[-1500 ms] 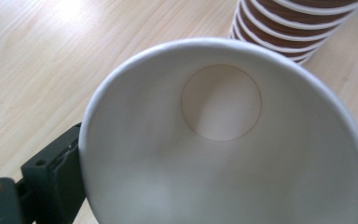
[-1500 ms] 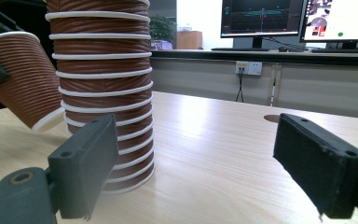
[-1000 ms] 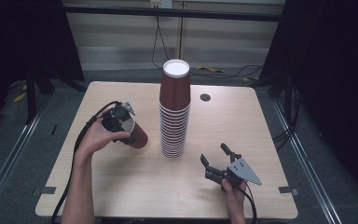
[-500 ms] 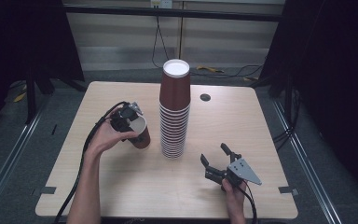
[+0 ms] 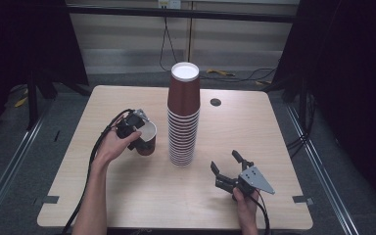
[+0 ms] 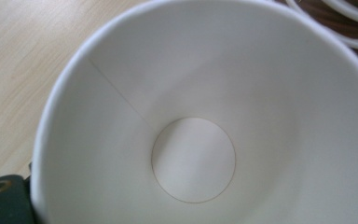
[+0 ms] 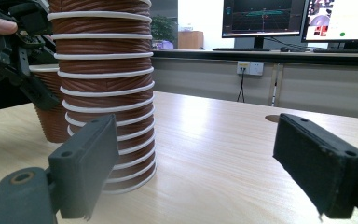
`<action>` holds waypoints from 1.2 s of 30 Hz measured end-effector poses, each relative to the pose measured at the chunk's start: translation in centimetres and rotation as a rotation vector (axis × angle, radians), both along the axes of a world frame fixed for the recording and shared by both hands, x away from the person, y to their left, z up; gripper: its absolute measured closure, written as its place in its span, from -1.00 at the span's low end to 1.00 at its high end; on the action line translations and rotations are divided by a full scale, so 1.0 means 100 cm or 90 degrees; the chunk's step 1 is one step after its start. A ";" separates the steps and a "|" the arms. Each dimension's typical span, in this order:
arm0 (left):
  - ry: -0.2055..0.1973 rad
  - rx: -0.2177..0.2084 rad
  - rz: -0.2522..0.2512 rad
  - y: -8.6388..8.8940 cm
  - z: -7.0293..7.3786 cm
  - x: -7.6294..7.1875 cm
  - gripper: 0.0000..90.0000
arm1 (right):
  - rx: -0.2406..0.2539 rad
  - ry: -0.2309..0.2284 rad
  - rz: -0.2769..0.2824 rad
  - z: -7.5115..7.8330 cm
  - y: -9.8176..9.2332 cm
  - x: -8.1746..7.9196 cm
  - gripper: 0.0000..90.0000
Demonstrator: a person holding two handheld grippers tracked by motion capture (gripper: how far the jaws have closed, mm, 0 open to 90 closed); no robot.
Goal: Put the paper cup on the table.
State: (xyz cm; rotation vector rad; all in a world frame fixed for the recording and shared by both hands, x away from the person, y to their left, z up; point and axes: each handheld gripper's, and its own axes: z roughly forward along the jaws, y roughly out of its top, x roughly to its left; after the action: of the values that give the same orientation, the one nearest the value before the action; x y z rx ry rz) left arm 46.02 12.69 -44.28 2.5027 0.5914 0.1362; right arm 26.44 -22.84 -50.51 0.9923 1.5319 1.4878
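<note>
The left hand-held gripper [image 5: 138, 128], its jaws just closing on the rim of the single brown cup [image 5: 147, 139] standing on the worktop [image 5: 127, 196] beside the cup stack [image 5: 183, 117], should pinch gently, while the right hand-held gripper [image 5: 227, 171] rests unclenched.

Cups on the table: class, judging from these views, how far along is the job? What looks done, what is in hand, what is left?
Done: one cup stands apart, mouth up, left of the stack. In hand: the left gripper grips its rim, its fingers having just been closing; the left gripper view looks into the white inside. Left: the tall stack is still nested, and the right gripper rests open beside it.
</note>
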 end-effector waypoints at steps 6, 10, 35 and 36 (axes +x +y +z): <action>-0.006 -0.030 0.017 0.010 -0.012 -0.001 -0.73 | -0.002 0.000 -0.005 0.000 0.001 0.000 -0.69; -0.010 -0.065 0.020 0.016 -0.017 -0.004 -0.68 | -0.002 0.000 -0.005 0.000 0.000 0.000 -0.69; -0.027 -0.144 0.074 0.031 -0.038 -0.016 -0.66 | -0.002 0.000 -0.003 0.000 0.000 0.000 -0.69; -0.032 -0.147 0.078 0.032 -0.038 -0.017 -0.66 | -0.001 0.001 -0.003 0.000 0.000 0.000 -0.69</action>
State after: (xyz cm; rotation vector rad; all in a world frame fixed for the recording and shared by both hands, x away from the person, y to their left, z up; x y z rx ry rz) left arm 44.29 15.92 -48.11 2.2353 0.6986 0.1659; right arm 26.45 -22.81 -50.51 0.9948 1.5305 1.4824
